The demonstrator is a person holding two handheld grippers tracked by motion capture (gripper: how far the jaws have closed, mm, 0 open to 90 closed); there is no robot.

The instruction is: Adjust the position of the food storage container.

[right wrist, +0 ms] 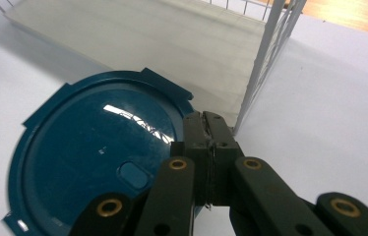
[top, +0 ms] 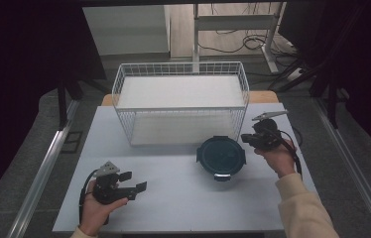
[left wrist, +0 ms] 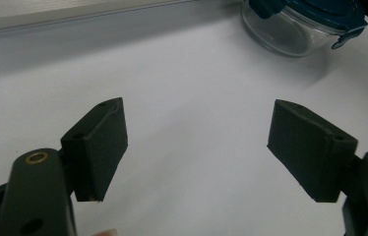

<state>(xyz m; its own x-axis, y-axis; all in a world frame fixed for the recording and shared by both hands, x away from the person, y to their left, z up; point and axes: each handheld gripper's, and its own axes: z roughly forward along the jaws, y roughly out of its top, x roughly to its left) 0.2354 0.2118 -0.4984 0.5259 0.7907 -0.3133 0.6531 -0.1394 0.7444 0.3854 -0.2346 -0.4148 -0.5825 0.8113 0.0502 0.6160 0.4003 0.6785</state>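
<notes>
A round glass container with a dark blue clip lid (top: 221,156) stands on the white table in front of the wire basket. The glass bowl under the lid (left wrist: 290,29) appears at the top right of the left gripper view. My left gripper (top: 135,183) rests near the table's front left, jaws wide open and empty, well apart from the container; its pads (left wrist: 98,147) frame bare table. My right gripper (top: 247,138) hovers at the container's right edge, jaws shut together with nothing between them (right wrist: 207,132), just above the lid's rim (right wrist: 98,147).
A white wire basket (top: 181,106) with a pale flat bottom stands at the table's back centre; its corner wires (right wrist: 265,59) rise close to my right gripper. Table edges lie near both hands. Cables and desk legs sit on the floor beyond.
</notes>
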